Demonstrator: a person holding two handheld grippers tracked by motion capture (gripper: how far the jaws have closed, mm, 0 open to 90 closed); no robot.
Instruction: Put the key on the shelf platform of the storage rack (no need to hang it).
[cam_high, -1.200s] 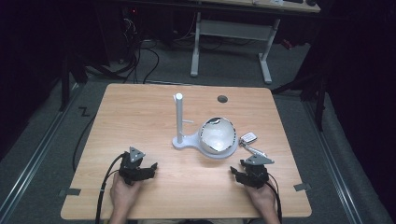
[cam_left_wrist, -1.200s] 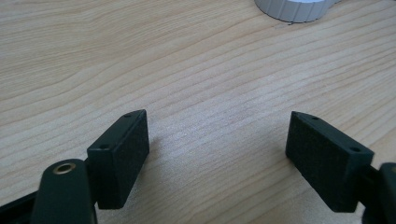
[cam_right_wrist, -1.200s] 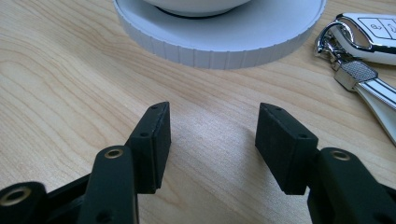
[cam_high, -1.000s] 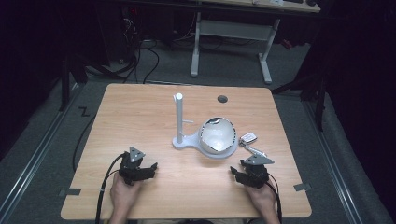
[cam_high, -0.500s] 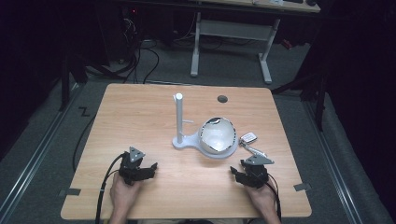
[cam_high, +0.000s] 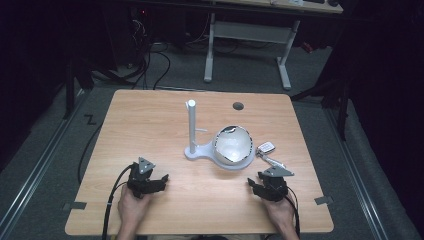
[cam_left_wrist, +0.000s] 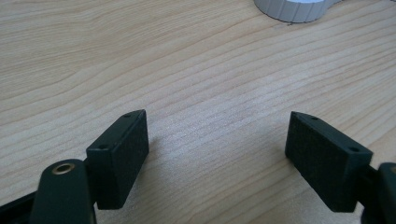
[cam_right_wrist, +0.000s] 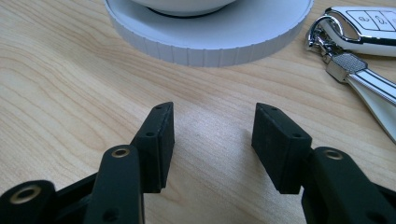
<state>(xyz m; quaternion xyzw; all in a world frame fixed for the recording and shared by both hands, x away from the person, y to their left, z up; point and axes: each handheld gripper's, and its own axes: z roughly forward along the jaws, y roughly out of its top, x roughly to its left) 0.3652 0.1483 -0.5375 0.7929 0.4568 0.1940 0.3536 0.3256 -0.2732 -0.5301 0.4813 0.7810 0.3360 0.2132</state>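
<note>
The surface (cam_high: 150, 125) is seen to be pale wood with a fine matt grain. The white stand (cam_right_wrist: 210, 46) is formed of smooth matt plastic with a ribbed rim, and the car key (cam_right_wrist: 364, 21) is finished in glossy white with a shiny metal ring. Both claws, left (cam_left_wrist: 217, 154) and right (cam_right_wrist: 212, 140), are faced with rough matt black pads.

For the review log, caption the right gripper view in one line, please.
Open right gripper over bare wooden table, facing a white ribbed base, car key beside it.
</note>
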